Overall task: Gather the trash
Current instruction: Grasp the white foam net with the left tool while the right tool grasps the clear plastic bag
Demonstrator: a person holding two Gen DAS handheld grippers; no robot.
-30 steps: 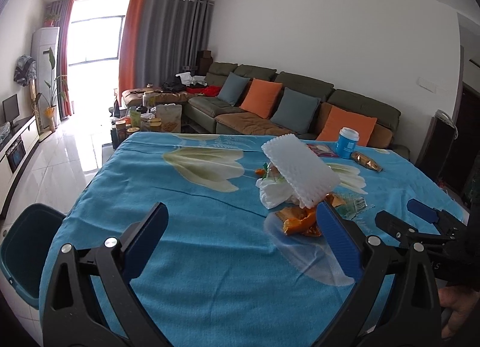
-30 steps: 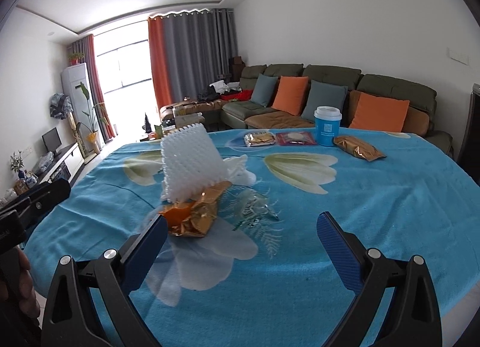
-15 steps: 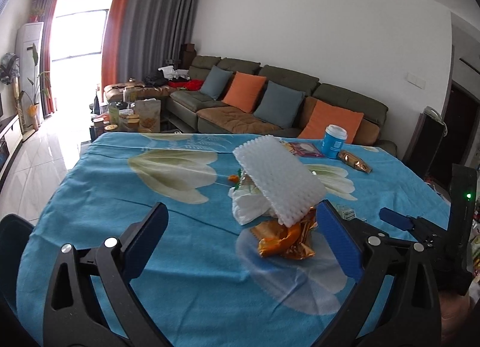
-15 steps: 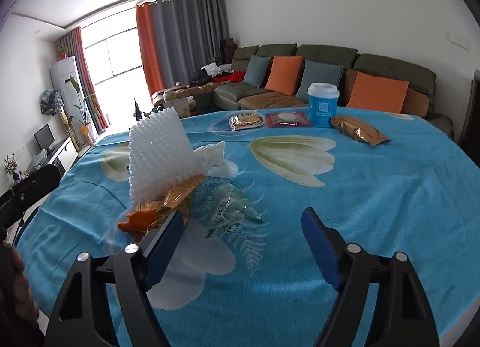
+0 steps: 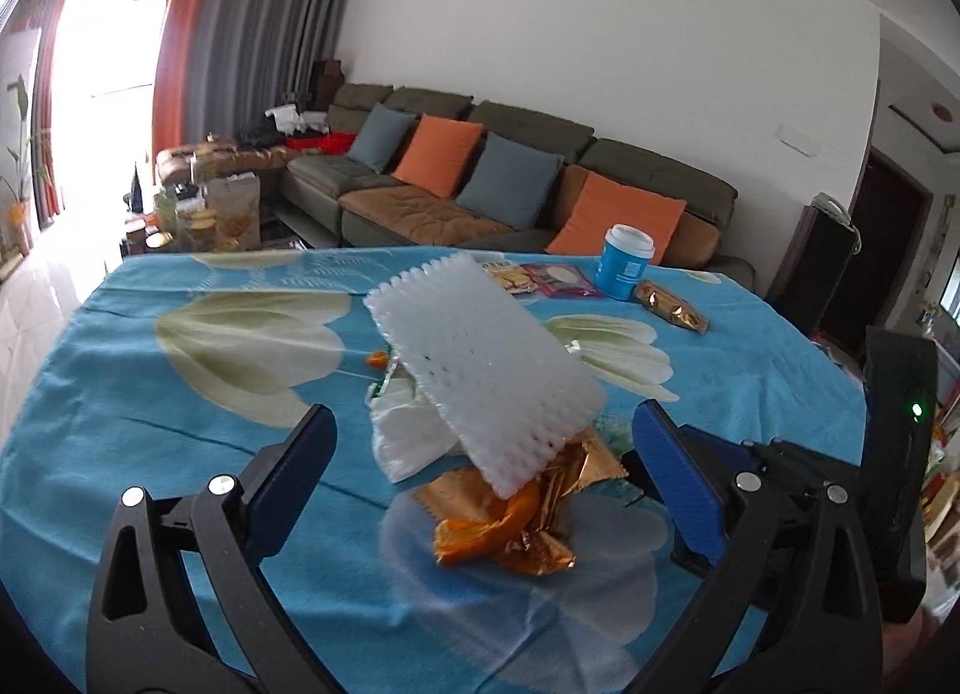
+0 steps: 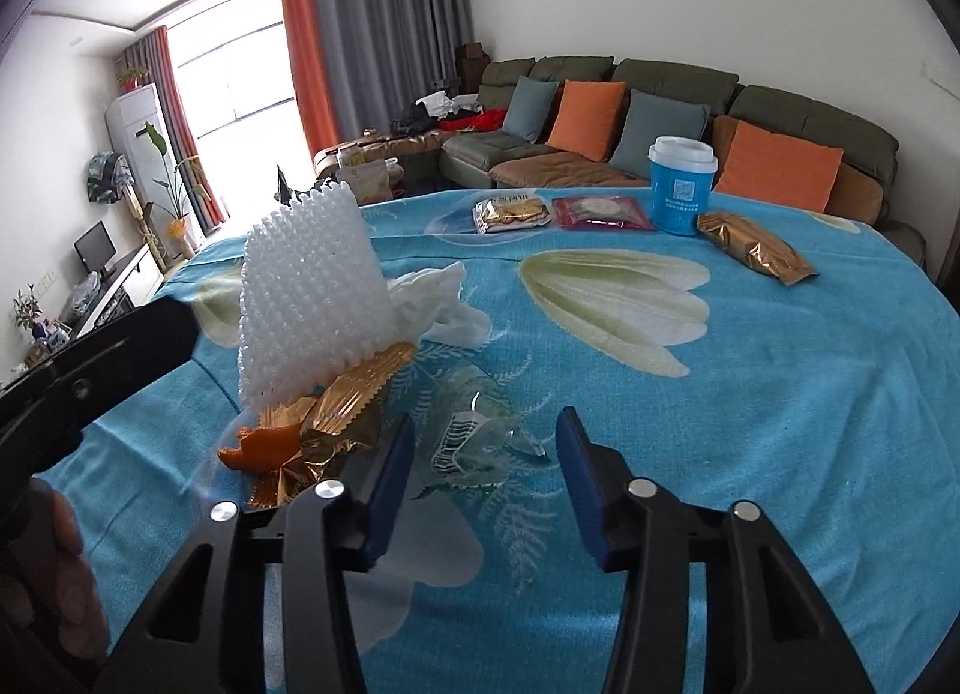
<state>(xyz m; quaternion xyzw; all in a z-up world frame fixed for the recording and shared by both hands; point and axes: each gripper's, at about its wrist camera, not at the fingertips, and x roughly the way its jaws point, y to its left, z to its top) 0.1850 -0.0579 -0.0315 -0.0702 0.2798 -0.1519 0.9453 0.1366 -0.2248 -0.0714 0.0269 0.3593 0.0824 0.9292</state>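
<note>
A pile of trash lies on the blue flowered tablecloth (image 5: 180, 394): a white foam net sheet (image 5: 480, 370) (image 6: 309, 298) leans over a gold foil wrapper with orange peel (image 5: 510, 520) (image 6: 312, 430), next to crumpled white tissue (image 5: 408, 436) (image 6: 444, 304). A clear crinkled plastic wrapper (image 6: 474, 436) lies flat to their right. My left gripper (image 5: 480, 466) is open, its fingers either side of the foil and foam. My right gripper (image 6: 485, 454) is closing, the clear wrapper lying between its jaws, pads apart from it.
At the table's far side stand a blue paper cup (image 6: 681, 184), two snack packets (image 6: 513, 214) (image 6: 600, 212) and a gold foil packet (image 6: 756, 253). A sofa with orange and grey cushions (image 6: 660, 117) runs behind. The other gripper's black body (image 6: 90, 370) shows at left.
Both grippers moved closer to the trash pile. The right gripper's jaws narrowed and now bracket the clear wrapper. The left gripper's jaws stayed wide.
</note>
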